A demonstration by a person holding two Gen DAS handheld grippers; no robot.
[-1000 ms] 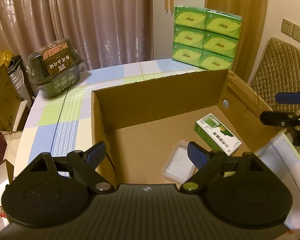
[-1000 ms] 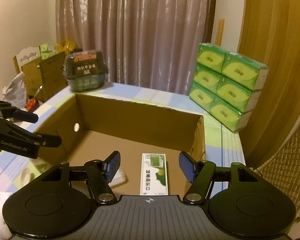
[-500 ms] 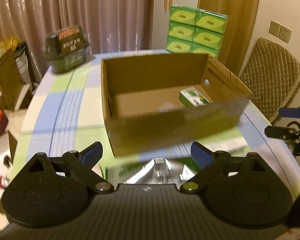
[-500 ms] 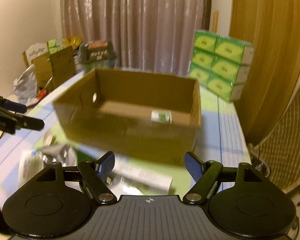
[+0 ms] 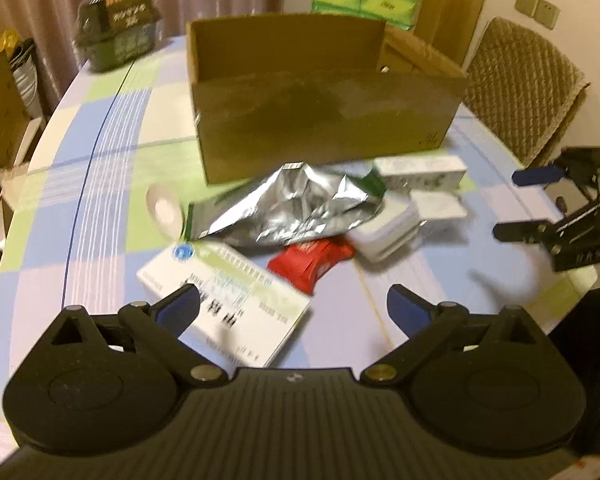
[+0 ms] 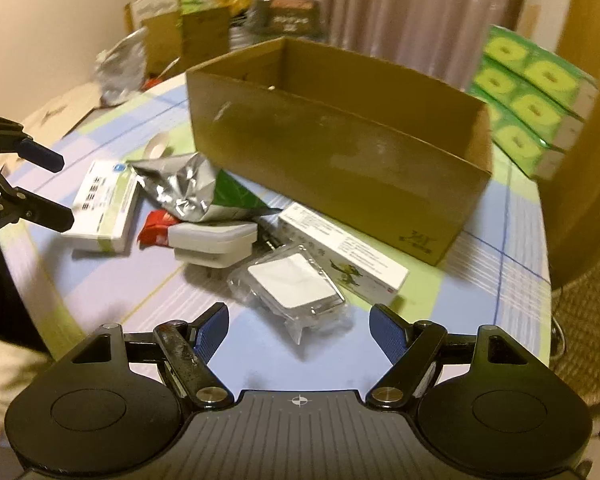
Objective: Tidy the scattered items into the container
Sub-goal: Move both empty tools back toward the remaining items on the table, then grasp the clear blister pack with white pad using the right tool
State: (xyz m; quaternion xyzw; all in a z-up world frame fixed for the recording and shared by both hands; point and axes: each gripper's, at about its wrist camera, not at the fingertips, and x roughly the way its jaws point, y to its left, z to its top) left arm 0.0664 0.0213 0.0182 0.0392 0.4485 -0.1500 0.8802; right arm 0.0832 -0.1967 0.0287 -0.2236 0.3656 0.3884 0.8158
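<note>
Warm, yellowish indoor light; overall level is moderate to dim. Both views show fisheye distortion: straight edges bow outward, and the corners fall off to black vignetting. Motion blur softens both views. In the left wrist view the cardboard box (image 5: 324,108) face is smeared and print on the white carton (image 5: 224,300) is illegible. The crumpled foil bag (image 5: 296,208) throws bright specular glare. In the right wrist view the green packs (image 6: 536,108) and background clutter are blurred, and the bagged white item (image 6: 292,284) casts a soft shadow on the tabletop (image 6: 100,280). Near the box base the tabletop lies in shade.
</note>
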